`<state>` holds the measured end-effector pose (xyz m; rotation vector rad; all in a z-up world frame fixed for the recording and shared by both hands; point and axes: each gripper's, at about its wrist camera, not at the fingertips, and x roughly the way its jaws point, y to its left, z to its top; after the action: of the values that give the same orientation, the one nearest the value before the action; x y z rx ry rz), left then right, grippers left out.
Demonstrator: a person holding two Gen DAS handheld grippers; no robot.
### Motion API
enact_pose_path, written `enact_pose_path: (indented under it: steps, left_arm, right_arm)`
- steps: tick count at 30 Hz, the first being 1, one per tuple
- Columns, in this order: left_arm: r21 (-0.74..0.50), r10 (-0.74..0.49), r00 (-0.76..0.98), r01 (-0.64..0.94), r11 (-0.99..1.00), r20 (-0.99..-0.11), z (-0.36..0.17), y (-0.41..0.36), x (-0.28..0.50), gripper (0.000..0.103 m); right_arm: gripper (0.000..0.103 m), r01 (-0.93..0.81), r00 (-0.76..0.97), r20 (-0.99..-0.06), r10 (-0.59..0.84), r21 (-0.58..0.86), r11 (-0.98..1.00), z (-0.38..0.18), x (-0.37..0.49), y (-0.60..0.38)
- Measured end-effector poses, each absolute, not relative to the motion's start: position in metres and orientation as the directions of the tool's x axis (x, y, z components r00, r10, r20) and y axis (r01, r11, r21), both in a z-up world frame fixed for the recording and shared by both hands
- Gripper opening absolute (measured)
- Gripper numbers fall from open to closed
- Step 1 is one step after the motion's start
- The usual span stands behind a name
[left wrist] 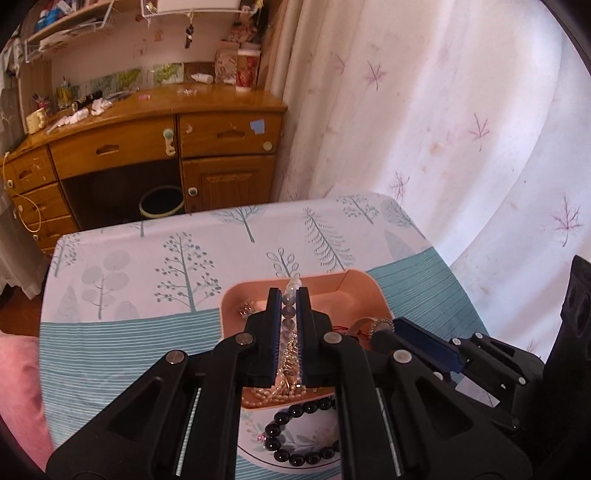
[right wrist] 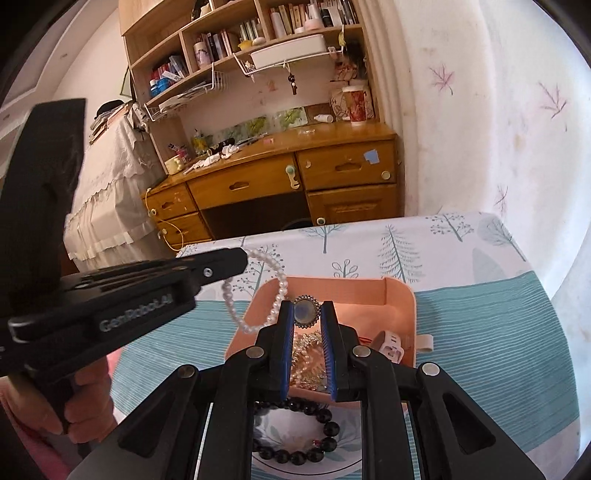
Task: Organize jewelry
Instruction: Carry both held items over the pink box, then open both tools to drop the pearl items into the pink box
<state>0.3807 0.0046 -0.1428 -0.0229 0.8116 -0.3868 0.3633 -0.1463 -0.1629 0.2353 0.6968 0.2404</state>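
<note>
This is a lived-in room of a home, a bedroom or study by its furnishing. A honey-coloured wooden desk point(right wrist: 280, 162) with drawers and a small cupboard door stands against the far wall, its top littered with small bottles, tissues and odds and ends. Above it, open shelves point(right wrist: 258, 29) hold books, bottles and a white basket on wire racks. Pale curtains printed with purple leaves point(left wrist: 443, 110) hang to the right, and a waste bin point(left wrist: 161, 201) sits under the desk. The near counter wears a household cloth printed with trees point(left wrist: 147, 266). At the left, a lace-edged white cover point(right wrist: 107, 177) drapes over some furniture.
</note>
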Motion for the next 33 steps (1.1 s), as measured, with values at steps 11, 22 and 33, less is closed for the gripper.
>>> enact_pose_path:
  steps: [11,22,33]
  left_arm:
    - [-0.095,-0.264,0.621,0.291,0.952,-0.738,-0.153,0.015,0.377,0.048]
    - [-0.036,-0.208,0.603,0.285,0.958,-0.770,-0.162,0.078,0.316,0.066]
    - [0.026,-0.190,0.512,0.386,0.922,-0.838,-0.215,0.099,0.279,0.068]
  right_arm:
    - [0.038,-0.099,0.751,-0.607,0.260,0.285,0.953,-0.170,0.359,-0.146]
    - [0.038,-0.028,0.697,-0.700,0.157,0.192,0.981,-0.188,0.296,-0.113]
    - [0.038,0.070,0.529,-0.828,0.185,0.260,0.963,-0.248,0.258,-0.090]
